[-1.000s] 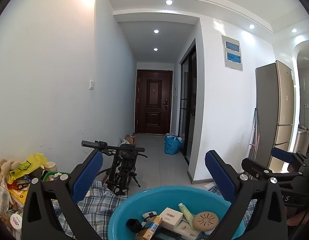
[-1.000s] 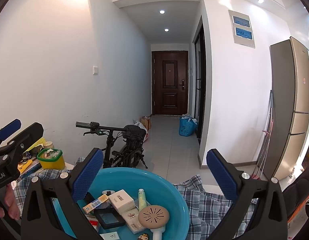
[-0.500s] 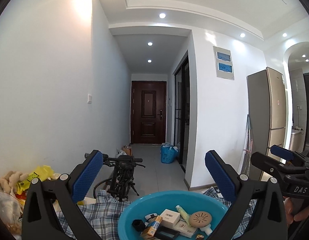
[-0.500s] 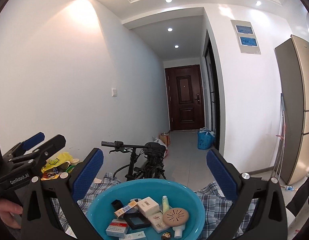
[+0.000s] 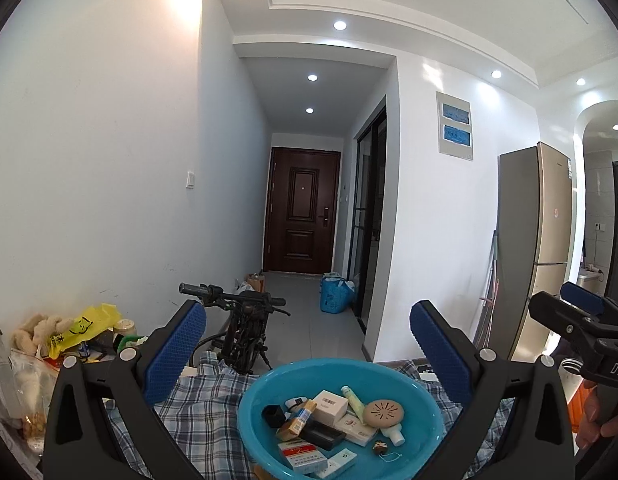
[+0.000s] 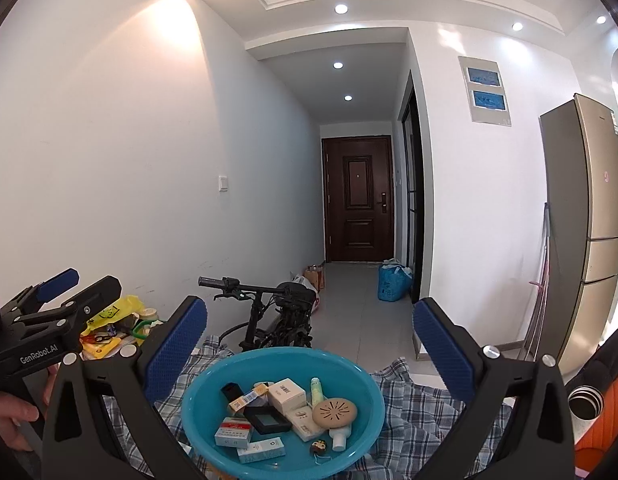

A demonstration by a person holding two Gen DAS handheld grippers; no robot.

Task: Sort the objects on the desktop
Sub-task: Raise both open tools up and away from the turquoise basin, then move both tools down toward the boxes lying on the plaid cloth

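The blue basin [image 6: 365,432] stands on a checked cloth [image 5: 205,416] covering the table, and it holds the objects to be sorted: small white boxes, a black case [image 6: 267,420], a round beige disc [image 6: 334,412], a green-capped tube [image 6: 316,388] and a small white bottle, all lying loose and overlapping. The basin keeps them gathered in one place, which probably makes each one reachable from above. The left gripper [image 5: 309,344] is released, its blue pads spread wide on either side of the basin and holding nothing. The right gripper [image 6: 309,344] is likewise spread wide and empty, facing the basin from the other side. Both are raised above the rim and well apart from the contents, so the pick appears not yet begun. A clutter pile with a yellow bag [image 5: 85,328] lies at the table's left edge, beside the wall. Beyond the table a folding bicycle [image 6: 277,312] stands in the hallway, clear of the work area.
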